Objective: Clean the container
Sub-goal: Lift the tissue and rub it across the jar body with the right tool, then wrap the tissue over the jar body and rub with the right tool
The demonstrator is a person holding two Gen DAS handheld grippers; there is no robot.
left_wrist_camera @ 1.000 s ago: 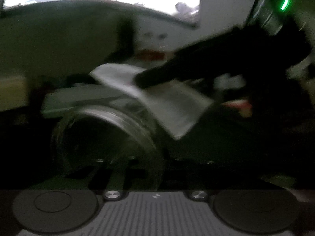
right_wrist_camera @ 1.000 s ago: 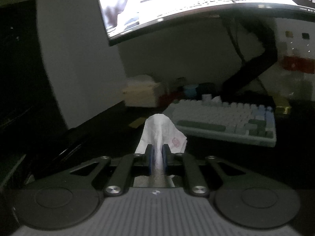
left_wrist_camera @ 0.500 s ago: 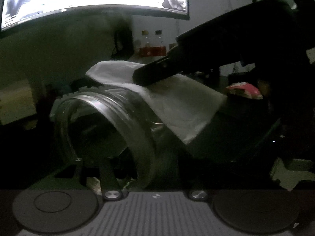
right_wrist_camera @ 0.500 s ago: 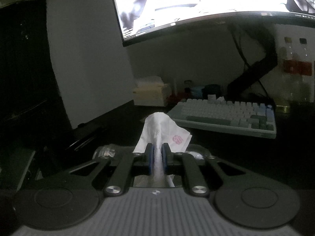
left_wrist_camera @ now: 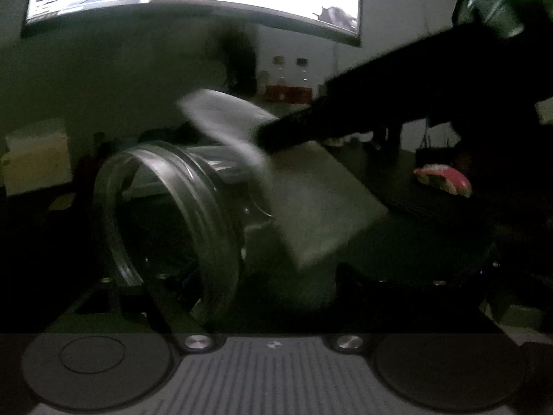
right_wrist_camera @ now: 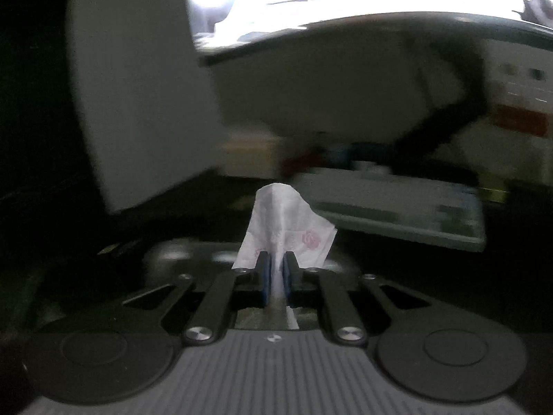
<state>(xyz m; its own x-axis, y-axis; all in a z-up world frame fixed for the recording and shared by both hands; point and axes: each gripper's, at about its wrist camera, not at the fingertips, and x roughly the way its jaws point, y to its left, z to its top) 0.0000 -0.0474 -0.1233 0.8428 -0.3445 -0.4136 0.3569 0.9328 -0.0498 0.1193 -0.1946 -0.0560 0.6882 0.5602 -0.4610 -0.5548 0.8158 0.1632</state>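
Glass jar (left_wrist_camera: 179, 214) in left hand-held gripper (left_wrist_camera: 221, 297), right hand-held gripper (right_wrist_camera: 274, 269) pinching tissue (right_wrist_camera: 287, 228)

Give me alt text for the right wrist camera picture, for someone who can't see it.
The right claw is shut on a white tissue with a pink print, which sticks up between its blue pads. Behind, blurred, are a keyboard and a bright monitor on a dark desk.

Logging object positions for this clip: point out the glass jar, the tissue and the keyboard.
glass jar (left_wrist_camera: 166, 214): left wrist view, on the rim of its mouth.
tissue (right_wrist_camera: 287, 221): right wrist view, on the sheet above the jaws.
keyboard (right_wrist_camera: 397, 207): right wrist view, on its blurred keys.
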